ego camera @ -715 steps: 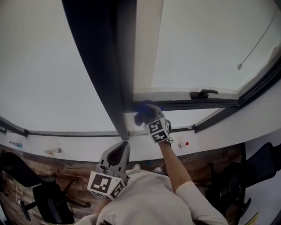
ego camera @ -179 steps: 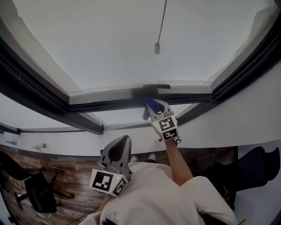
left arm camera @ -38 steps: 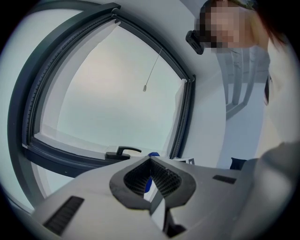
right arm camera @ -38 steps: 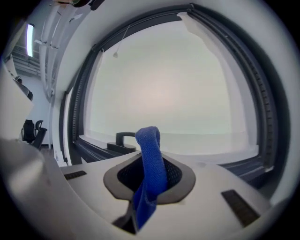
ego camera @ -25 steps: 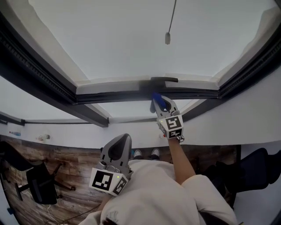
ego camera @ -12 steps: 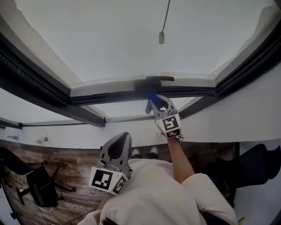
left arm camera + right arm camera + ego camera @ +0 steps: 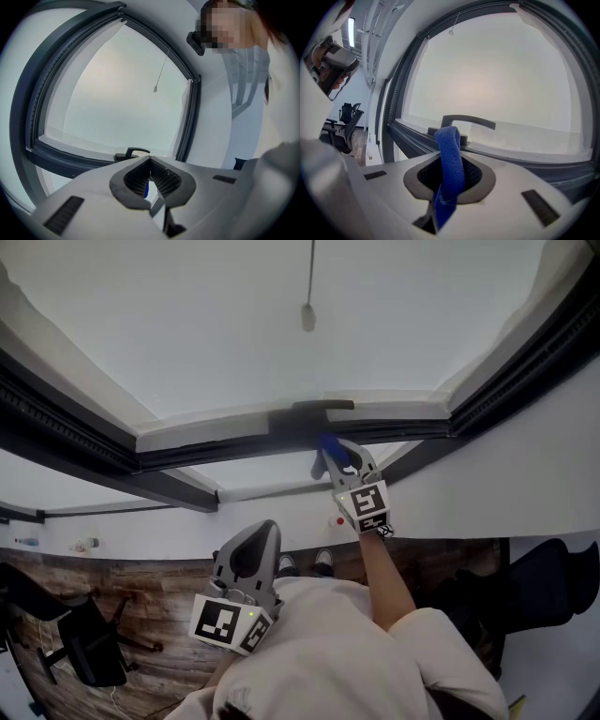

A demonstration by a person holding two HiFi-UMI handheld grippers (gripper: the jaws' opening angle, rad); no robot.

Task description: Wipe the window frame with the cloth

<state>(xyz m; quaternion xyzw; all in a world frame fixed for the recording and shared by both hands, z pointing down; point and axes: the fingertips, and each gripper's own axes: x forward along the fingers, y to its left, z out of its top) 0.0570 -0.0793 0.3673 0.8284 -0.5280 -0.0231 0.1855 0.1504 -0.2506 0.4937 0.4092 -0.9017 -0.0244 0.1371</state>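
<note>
Grey plastic low at the left of the head view is my left hand-held gripper [image 7: 249, 561]. It hangs by my chest, well apart from the window, and has stayed idle. Its own view shows the jaws together with nothing clamped between them.

Moving right, the dark window frame [image 7: 216, 448] runs along its lower rail to the window handle [image 7: 321, 407], which sits at the middle of that rail. Just under the handle is the blue cloth [image 7: 329, 444], its folded end pressed up against the rail. My right hand-held gripper [image 7: 339, 461] is closed tight on it. In the right gripper view the cloth stands up out of the shut jaws as a narrow loop, its tip right in front of the handle's base.

Over the last second the change is small. The cloth has crept a little rightward along the lower rail, from slightly left of the handle to directly beneath it. Several seconds back it was on much the same stretch.

I judge that I am working the awkward patch around the handle base in short strokes, not sweeping. The rail from here to the right-hand corner [image 7: 448, 423], and the upright beyond it, probably still need a pass. The grip looks secure enough to carry on without re-gripping.
</note>
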